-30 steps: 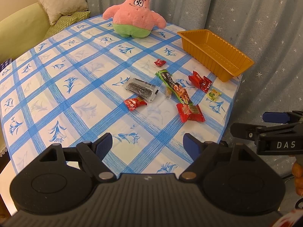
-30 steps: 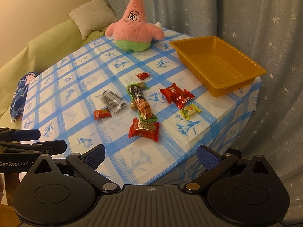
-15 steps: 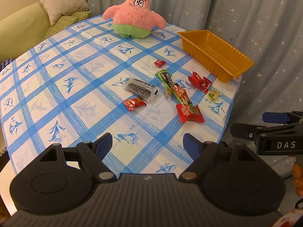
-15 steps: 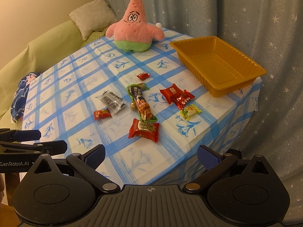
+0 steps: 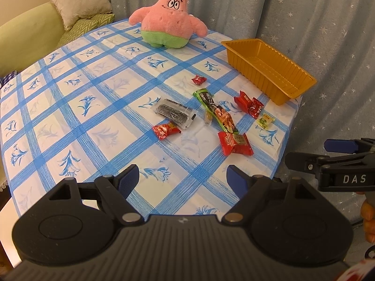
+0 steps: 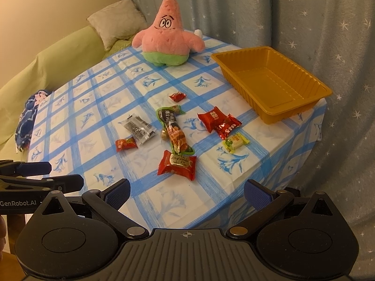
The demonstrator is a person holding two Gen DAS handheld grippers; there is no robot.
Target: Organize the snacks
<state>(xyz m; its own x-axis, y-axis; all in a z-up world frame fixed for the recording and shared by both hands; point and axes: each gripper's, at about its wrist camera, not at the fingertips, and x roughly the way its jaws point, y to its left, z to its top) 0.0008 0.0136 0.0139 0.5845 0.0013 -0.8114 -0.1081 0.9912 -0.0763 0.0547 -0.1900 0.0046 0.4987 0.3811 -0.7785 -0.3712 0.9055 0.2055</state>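
Several wrapped snacks lie scattered on the blue-checked tablecloth [image 5: 70, 107]: a large red packet [image 5: 235, 143] [image 6: 177, 165], a long green bar [image 5: 215, 110] [image 6: 173, 130], a black-and-clear packet [image 5: 174, 114] [image 6: 138, 127], small red candies [image 5: 166, 130] [image 5: 198, 79] [image 6: 219, 121] and a yellow-green candy [image 5: 265, 120] [image 6: 235, 142]. An empty golden tray [image 5: 281, 86] [image 6: 293, 107] sits at the table's far right edge. My left gripper [image 5: 182, 180] and right gripper [image 6: 187, 190] both hover open over the near edge, holding nothing, short of the snacks.
A pink star plush toy [image 5: 170, 16] [image 6: 167, 39] stands at the back of the table. A green sofa [image 5: 25, 35] with cushions lies to the left. Star-patterned curtains [image 6: 304, 11] hang behind and right. The table drops off close on the right.
Both views have shifted only slightly; the snacks, tray and both grippers' jaws stay as they were.
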